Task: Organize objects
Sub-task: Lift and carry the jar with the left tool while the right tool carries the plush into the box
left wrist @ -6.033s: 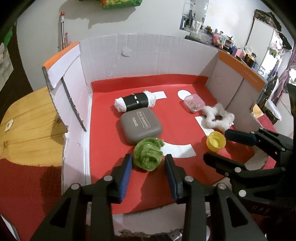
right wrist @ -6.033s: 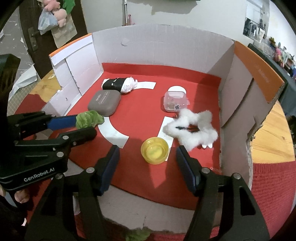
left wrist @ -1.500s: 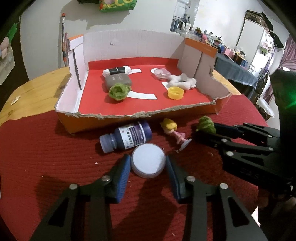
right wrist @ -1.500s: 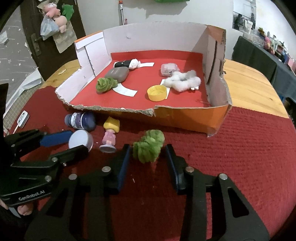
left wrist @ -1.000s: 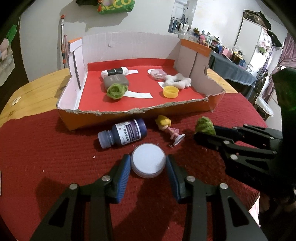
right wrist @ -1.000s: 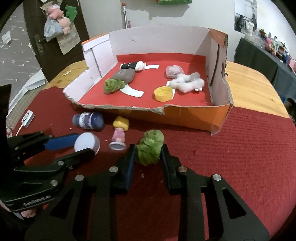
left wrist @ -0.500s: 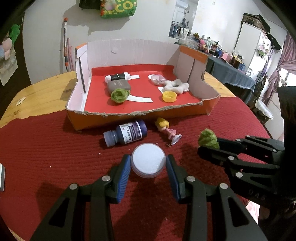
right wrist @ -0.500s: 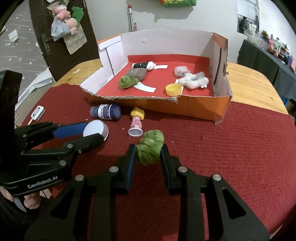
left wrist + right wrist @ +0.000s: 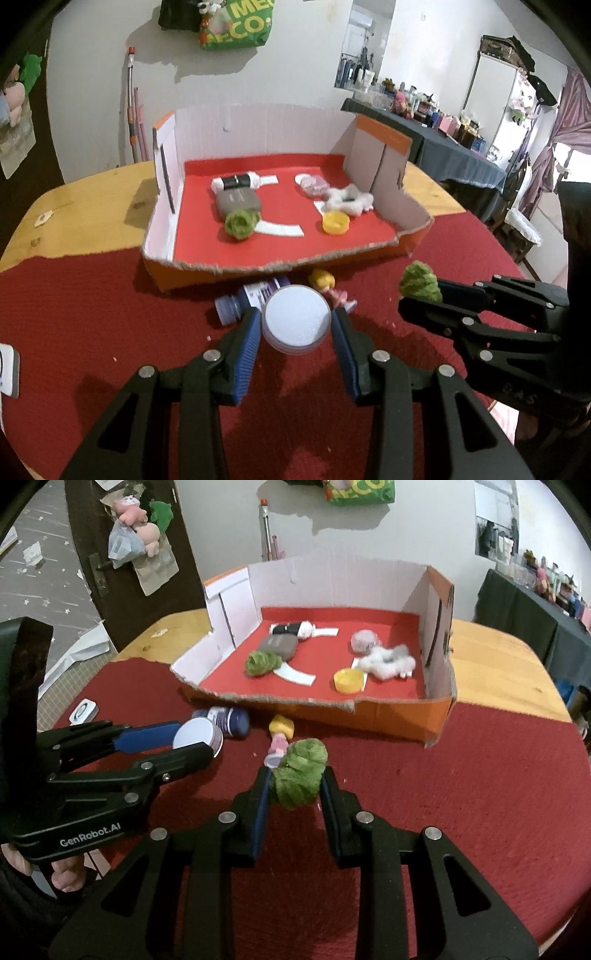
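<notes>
Claws first: my left claw was pinched on the round white tub, one blue pad on each side, so the tub could not slip out. My right claw was squeezed almost shut on the fuzzy green ball, because soft stuff squashes and needs a tight pinch. Both things hung a little above the red cloth on the surface, I think so they would not drag on it.

Just past the claws, the blue bottle lay on its side, and the little doll lay beside it. They were not in the cardboard box yet.

Inside the box sat another green ball, a grey case, a yellow cap and a white fluffy thing. I guessed my two things belonged in there too.
</notes>
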Demonstrator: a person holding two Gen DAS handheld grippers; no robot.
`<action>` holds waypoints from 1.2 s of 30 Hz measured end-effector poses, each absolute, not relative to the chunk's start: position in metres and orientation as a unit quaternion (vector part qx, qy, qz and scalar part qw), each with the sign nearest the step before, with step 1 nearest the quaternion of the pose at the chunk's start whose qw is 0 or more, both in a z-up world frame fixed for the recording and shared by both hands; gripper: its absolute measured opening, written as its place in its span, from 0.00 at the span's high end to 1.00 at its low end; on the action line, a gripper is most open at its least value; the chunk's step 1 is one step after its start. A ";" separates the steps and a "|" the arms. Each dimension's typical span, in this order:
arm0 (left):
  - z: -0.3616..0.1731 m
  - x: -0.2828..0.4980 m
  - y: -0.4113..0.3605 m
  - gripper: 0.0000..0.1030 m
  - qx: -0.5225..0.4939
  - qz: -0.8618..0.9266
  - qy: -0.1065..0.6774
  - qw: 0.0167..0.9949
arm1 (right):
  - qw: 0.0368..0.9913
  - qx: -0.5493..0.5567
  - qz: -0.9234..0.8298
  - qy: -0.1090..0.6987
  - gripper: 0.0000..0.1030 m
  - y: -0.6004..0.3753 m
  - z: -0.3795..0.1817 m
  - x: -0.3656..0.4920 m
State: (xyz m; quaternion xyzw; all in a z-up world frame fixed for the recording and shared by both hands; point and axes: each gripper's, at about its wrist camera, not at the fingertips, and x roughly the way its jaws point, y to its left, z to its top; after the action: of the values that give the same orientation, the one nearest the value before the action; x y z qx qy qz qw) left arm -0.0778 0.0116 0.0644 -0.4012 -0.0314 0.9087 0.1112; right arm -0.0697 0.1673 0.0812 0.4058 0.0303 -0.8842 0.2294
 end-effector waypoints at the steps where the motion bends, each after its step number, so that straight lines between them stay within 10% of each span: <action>1: 0.067 -0.080 0.011 0.60 -0.399 0.910 -0.031 0.111 | 0.230 0.404 -0.885 0.031 0.75 0.167 0.083 -0.071; 36: 0.077 -0.161 -0.002 0.60 -0.422 0.899 -0.030 0.110 | 0.247 0.419 -0.873 0.020 0.76 0.158 0.102 -0.146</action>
State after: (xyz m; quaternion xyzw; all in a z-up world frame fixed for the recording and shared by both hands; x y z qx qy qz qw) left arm -0.1608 -0.0018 0.0770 -0.4219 -0.0296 0.8994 0.1102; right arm -0.1459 0.1582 0.1024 0.4195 0.0202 -0.8732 0.2471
